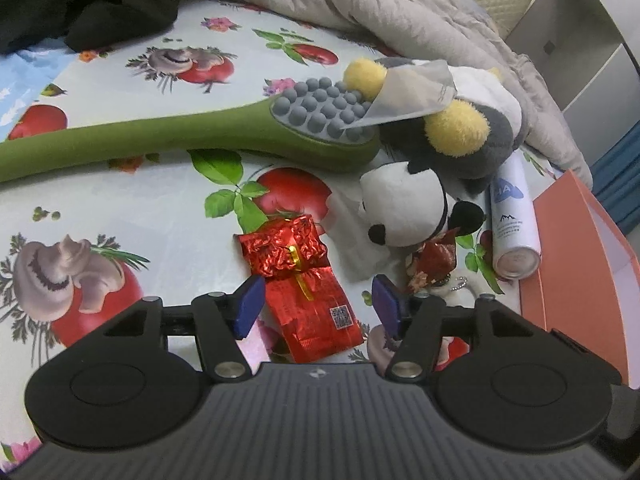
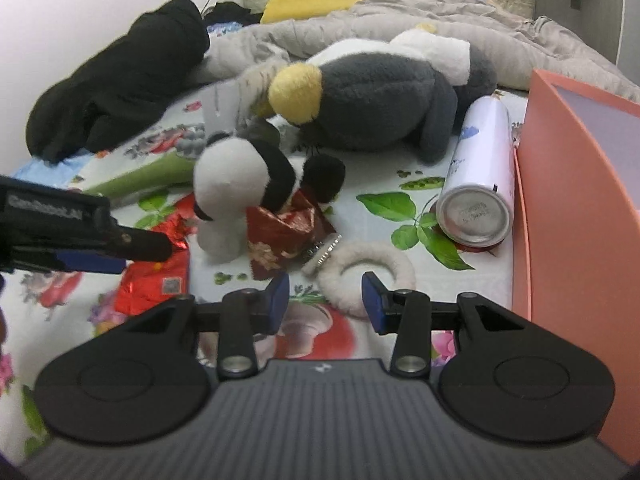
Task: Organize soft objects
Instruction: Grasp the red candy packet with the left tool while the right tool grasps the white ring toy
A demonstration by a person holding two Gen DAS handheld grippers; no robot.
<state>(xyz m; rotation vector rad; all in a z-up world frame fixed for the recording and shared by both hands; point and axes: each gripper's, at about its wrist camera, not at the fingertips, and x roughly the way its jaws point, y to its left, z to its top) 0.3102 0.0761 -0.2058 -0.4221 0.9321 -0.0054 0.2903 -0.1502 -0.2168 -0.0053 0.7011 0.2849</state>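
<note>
The soft objects lie on a bed covered by a fruit-and-mushroom print sheet (image 1: pixel 120 184). A small black-and-white plush dog (image 1: pixel 408 208) sits near the middle, wearing a dark red patterned cloth (image 2: pixel 280 236) at its base, with a fluffy white ring (image 2: pixel 368 276) lying just in front of it. Behind it lies a larger grey plush (image 2: pixel 376 100) with yellow pompom parts and a white patch, its far side resting against a rumpled grey quilt (image 1: pixel 400 4). A translucent tag or bag (image 1: pixel 416 92) covers part of this plush in the left wrist view. A red foil packet (image 1: pixel 308 292), crinkled, with a gold ribbon and a printed code square, lies left of the dog. The left gripper (image 1: pixel 318 304) is angled down over the sheet, jaws spread, with the foil packet between the 2 blue pads; whether a pad touches it cannot be told. The right gripper (image 2: pixel 325 300) is also angled down, jaws parted and holding nothing, with the near edge of the white ring in the gap between them. A green massager (image 1: pixel 192 136) with grey nubs lies behind the packet, its handle cut off at the left edge. A white spray can (image 2: pixel 480 176) lies beside an orange box (image 2: pixel 568 200), which is cut off at the right edge. Black fabric (image 2: pixel 120 76) is heaped at the rear; its form cannot be made out.
</note>
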